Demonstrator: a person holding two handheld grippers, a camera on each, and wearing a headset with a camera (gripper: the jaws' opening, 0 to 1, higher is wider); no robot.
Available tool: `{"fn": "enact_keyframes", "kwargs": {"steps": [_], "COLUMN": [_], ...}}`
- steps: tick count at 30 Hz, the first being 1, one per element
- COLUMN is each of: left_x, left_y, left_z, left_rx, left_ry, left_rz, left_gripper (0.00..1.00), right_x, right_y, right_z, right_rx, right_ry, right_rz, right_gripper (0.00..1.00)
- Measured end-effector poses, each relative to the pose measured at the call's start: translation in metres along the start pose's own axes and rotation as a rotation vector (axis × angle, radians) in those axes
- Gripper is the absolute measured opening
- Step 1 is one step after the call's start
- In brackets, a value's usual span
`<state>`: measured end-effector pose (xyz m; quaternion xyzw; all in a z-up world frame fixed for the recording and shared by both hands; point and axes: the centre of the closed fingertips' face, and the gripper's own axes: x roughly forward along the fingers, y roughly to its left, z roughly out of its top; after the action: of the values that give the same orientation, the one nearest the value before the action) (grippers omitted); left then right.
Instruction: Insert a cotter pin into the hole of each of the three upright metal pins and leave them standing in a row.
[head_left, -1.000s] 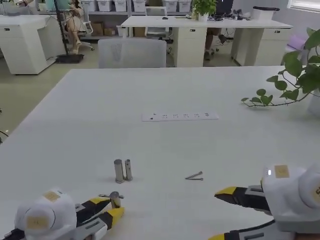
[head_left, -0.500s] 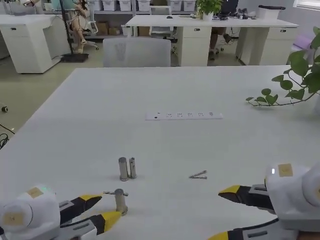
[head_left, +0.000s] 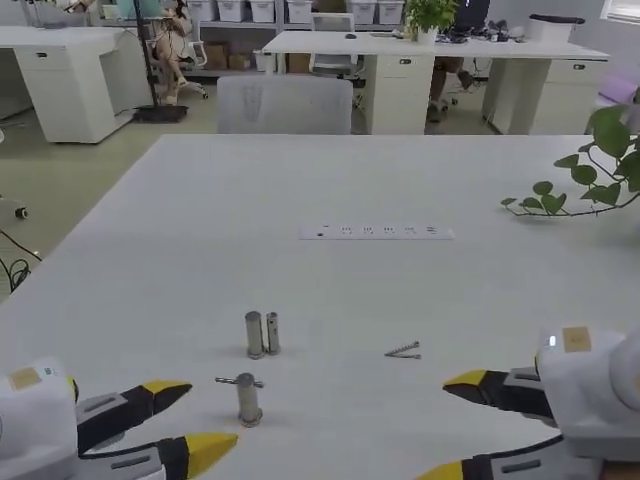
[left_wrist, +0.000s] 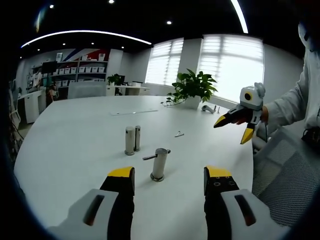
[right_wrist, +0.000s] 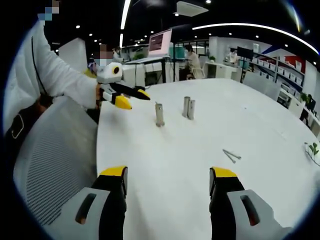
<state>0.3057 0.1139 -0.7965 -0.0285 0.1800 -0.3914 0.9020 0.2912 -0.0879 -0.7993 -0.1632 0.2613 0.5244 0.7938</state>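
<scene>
One metal pin (head_left: 247, 399) stands upright with a cotter pin (head_left: 239, 381) through its top. It shows too in the left gripper view as the pin (left_wrist: 159, 164) just ahead of the jaws. Two bare upright pins (head_left: 262, 334) stand touching behind it. Two loose cotter pins (head_left: 403, 351) lie to the right. My left gripper (head_left: 195, 415) is open, a short way left of the pinned post, holding nothing. My right gripper (head_left: 445, 428) is open near the front edge, clear of the loose cotter pins (right_wrist: 231, 155).
A white power strip (head_left: 376, 232) lies mid-table. A leafy plant (head_left: 580, 180) reaches in at the right edge. A grey chair (head_left: 284, 105) stands at the far side, and a mesh chair (right_wrist: 45, 150) sits close behind the near edge.
My left gripper has drawn back toward the near left, away from the pin with the cotter pin, which now stands free. The right gripper has hardly moved.
</scene>
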Motion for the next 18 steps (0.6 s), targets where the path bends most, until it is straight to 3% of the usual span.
{"fn": "enact_keyframes", "kwargs": {"steps": [9,18], "left_x": [-0.006,-0.012], "left_y": [-0.017,-0.025], "left_z": [-0.003,0.003], "left_rx": [0.000,-0.007], "left_ry": [0.017,0.005], "left_rz": [-0.059,-0.065], "left_gripper": [0.61,0.68], "right_x": [0.000,0.002], "right_y": [0.001,-0.001], "right_z": [-0.002,-0.004], "right_rx": [-0.014,-0.016], "right_ry": [0.011,0.019], "right_rz": [0.005,0.009], "right_gripper": [0.69,0.69]}}
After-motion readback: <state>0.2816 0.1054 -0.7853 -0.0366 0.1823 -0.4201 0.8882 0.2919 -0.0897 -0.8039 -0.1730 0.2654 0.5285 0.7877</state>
